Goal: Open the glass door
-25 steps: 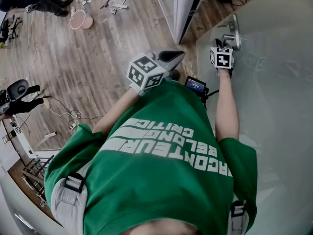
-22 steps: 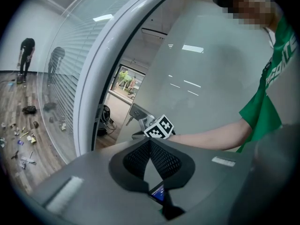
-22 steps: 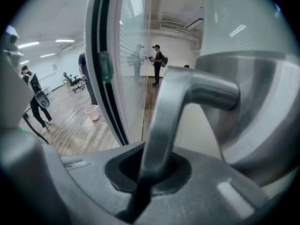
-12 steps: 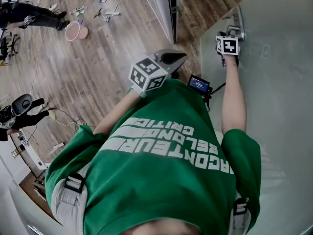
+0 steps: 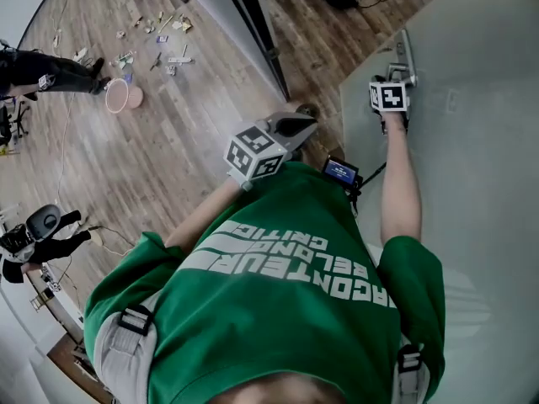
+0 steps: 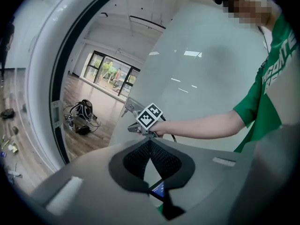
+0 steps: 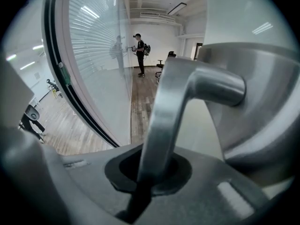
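Our right gripper is squeezed tight on the metal handle of the glass door on the right. The door looks heavy, the handle slippery. Our left gripper is closed, empty.

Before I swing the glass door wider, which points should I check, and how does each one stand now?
1. Grip on the handle: ok. The right gripper is closed on the metal lever handle.
2. Left gripper free: ok. The left gripper has its jaws together, empty, away from the glass door.
3. Door off its frame: ok. A gap shows between the door edge and the door frame.
4. Swing path: cannot tell. A bag lies past the doorway.
5. People nearby: ok. A person stands far off.
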`<state>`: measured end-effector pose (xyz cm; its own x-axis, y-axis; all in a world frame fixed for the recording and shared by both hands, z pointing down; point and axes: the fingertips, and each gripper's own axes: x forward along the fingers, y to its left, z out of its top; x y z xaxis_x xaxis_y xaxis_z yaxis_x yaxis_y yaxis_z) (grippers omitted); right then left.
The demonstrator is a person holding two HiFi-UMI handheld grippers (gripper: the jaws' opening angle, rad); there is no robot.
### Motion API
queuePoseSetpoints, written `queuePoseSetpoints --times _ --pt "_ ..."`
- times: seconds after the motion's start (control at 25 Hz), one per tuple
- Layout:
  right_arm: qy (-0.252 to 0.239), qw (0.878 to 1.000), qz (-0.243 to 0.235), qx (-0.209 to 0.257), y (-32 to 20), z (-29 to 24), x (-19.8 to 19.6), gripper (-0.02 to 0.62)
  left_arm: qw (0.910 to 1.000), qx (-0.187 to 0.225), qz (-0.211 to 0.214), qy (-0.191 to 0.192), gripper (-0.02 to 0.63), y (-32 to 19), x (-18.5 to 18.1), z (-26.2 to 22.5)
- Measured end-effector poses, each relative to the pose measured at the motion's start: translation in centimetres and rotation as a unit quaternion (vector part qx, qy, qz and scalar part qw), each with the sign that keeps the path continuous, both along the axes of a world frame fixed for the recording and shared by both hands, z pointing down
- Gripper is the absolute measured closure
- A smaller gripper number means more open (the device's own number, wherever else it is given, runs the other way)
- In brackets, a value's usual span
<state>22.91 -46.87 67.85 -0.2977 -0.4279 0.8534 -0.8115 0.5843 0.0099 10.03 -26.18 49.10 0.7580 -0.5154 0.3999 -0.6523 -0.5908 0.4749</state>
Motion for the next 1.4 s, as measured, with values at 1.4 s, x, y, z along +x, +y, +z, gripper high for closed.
queuePoseSetpoints --times 1.4 --pt "0.004 0.991 0.129 0.020 -6.0 0.2 18.8 0.604 0.9811 0.029 0.187 0.042 0.589 -16.6 12.5 -0.9"
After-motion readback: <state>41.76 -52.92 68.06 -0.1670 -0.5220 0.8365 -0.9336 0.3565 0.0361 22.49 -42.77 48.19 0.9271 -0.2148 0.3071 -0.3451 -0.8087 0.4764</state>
